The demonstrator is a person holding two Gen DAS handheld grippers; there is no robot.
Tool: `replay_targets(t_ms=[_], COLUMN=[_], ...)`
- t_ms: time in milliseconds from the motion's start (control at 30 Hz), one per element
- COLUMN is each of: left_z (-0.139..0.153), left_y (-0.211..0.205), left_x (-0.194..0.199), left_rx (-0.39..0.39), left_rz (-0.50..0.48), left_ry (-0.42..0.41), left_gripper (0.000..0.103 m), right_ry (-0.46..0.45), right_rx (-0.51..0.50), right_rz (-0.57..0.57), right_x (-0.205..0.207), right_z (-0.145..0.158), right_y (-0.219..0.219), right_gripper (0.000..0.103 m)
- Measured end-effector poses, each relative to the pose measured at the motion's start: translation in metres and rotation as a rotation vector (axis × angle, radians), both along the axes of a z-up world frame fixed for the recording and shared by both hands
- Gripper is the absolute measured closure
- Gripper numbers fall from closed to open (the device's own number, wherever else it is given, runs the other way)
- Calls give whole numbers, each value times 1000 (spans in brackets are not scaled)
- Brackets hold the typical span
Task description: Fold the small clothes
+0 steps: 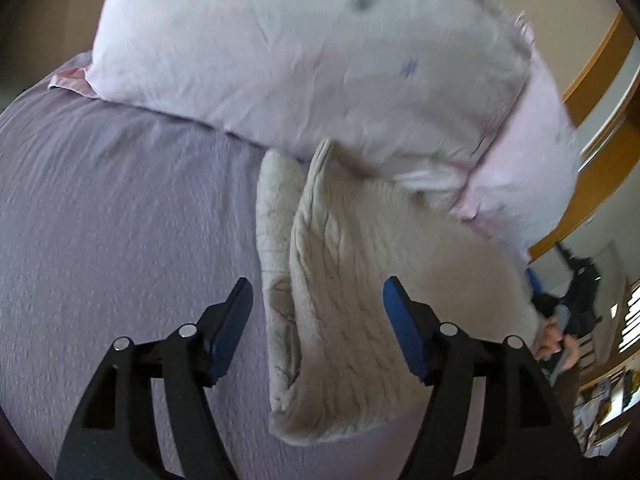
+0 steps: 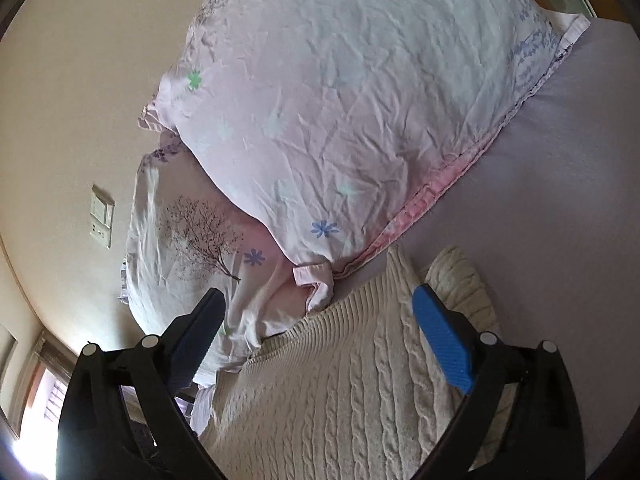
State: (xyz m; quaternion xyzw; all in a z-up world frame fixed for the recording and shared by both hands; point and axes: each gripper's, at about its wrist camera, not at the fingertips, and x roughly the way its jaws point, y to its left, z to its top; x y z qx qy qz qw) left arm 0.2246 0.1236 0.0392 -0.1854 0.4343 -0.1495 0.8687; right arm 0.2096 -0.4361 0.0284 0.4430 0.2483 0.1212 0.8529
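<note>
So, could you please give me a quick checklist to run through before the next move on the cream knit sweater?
1. Left gripper open: ok, both fingers spread wide, nothing between them.
2. Right gripper open: ok, holding nothing.
3. Cream knit sweater lying on the lilac bedsheet: ok, partly folded with one edge turned up.
4. Sweater clear of the floral pillow: not ok, its far end reaches the pillow's edge in both views.
5. Sweater lying flat: not ok, layers are bunched along the left side.
6. Whole garment outline visible: cannot tell, the near end is cut off by the grippers.
</note>
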Motion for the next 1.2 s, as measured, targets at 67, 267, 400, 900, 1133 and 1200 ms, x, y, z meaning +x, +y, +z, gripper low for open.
replay_targets(t_ms=[67, 267, 400, 900, 1133, 1200], left_z=[-8, -23, -46, 67, 30, 43], left_y=[0, 8, 26, -149, -303, -277], left_x=[5, 25, 28, 37, 56, 45], left_rx=[-1, -130, -398, -794, -761, -704], left_rz=[6, 31, 66, -276, -506, -473], left_ry=[36, 92, 179, -3, 213, 121], left_gripper=[36, 62, 85, 88, 83, 74], right_ry=[-5, -12, -6, -78, 23, 79], right_rx=[-1, -3, 9, -32, -130, -102], right_rz=[7, 37, 64, -13, -38, 2], right_x=[-2, 1, 3, -12, -6, 0], right_z=[-1, 2, 1, 26, 20, 14], right_y=[2, 8, 9, -29, -50, -53], right_gripper=[6, 6, 6, 6, 6, 6])
